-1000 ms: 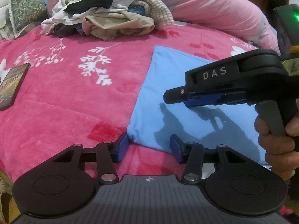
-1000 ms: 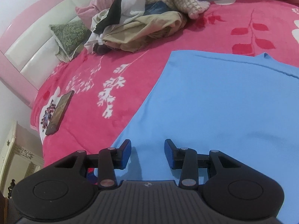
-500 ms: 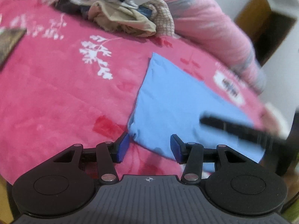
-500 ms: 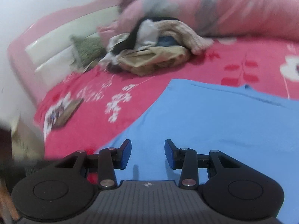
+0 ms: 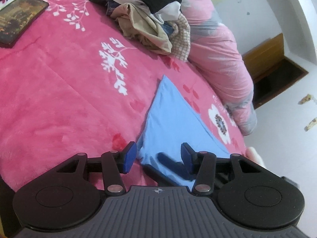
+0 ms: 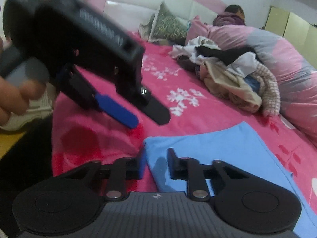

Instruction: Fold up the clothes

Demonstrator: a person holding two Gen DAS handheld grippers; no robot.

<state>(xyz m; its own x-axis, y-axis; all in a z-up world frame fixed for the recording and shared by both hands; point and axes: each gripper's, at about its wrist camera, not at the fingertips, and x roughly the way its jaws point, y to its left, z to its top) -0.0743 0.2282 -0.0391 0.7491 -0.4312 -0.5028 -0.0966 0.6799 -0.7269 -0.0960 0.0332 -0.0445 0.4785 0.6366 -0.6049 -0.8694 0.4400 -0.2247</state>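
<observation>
You've got one piece down: the blue garment (image 5: 174, 119) lies flat and smooth as a folded panel at the near edge of the bed (image 5: 59, 99). It looks to me like it wants at least one more fold before it's finished. The big job is untouched: the pile of clothes (image 5: 150, 25) sits heaped at the far side of the bed, against the pink duvet (image 5: 218, 59).

Your left claw (image 5: 158, 154) is about half open, holding nothing, with the garment's near corner just ahead of its tips. Your right claw (image 6: 155, 158) has just been closing, and the cloth's corner edge lies between the jaws. I can see a gap there and no pad pressing, so I'd call that no grip yet.

Room to move? Plenty. There's a wide stretch of bare blanket between the blue garment and the pile. Mind the dark flat phone (image 5: 17, 23) near the far left edge. The two claws are crowded at one corner, right by the bed's near edge, where cloth could slide off.
</observation>
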